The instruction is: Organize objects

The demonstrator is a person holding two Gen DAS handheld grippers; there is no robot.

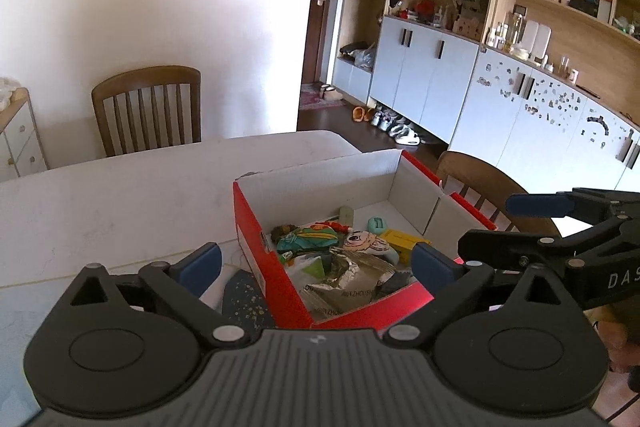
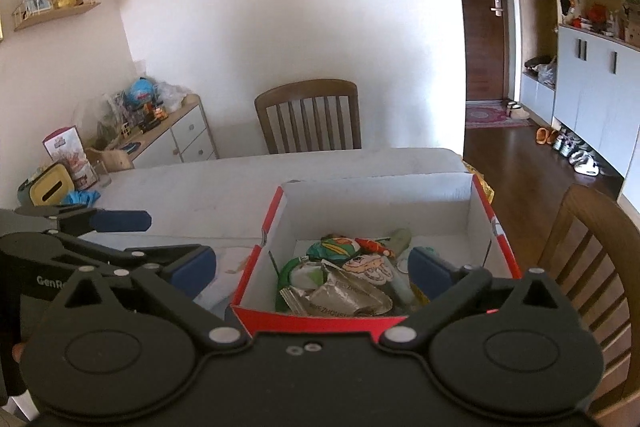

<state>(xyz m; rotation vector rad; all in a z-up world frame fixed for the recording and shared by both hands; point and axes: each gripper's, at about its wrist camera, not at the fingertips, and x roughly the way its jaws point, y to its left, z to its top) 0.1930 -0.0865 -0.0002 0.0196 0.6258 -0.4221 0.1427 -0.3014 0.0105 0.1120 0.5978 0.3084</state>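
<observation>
A red shoebox (image 1: 256,247) (image 2: 256,279) with a white inside stands open on the white table (image 1: 120,195) (image 2: 192,191). It holds several small things, among them a silver foil packet (image 1: 344,287) (image 2: 344,297), a cartoon-face pouch (image 1: 366,243) (image 2: 370,267), a green packet (image 1: 306,239) (image 2: 334,247) and a yellow box (image 1: 404,239). My left gripper (image 1: 316,263) hangs open over the box's near left corner, nothing between its pads. My right gripper (image 2: 312,267) is open above the box's near edge, also empty. Each view shows a blue finger (image 1: 536,205) (image 2: 120,221) of the other gripper.
A dark speckled flat item (image 1: 244,299) lies on the table left of the box. Wooden chairs stand at the far side (image 1: 148,107) (image 2: 310,117) and to the right (image 2: 588,267). A tissue box (image 2: 50,187) and blue cloth (image 2: 82,197) sit at the far left. Cabinets (image 1: 520,107) line the right wall.
</observation>
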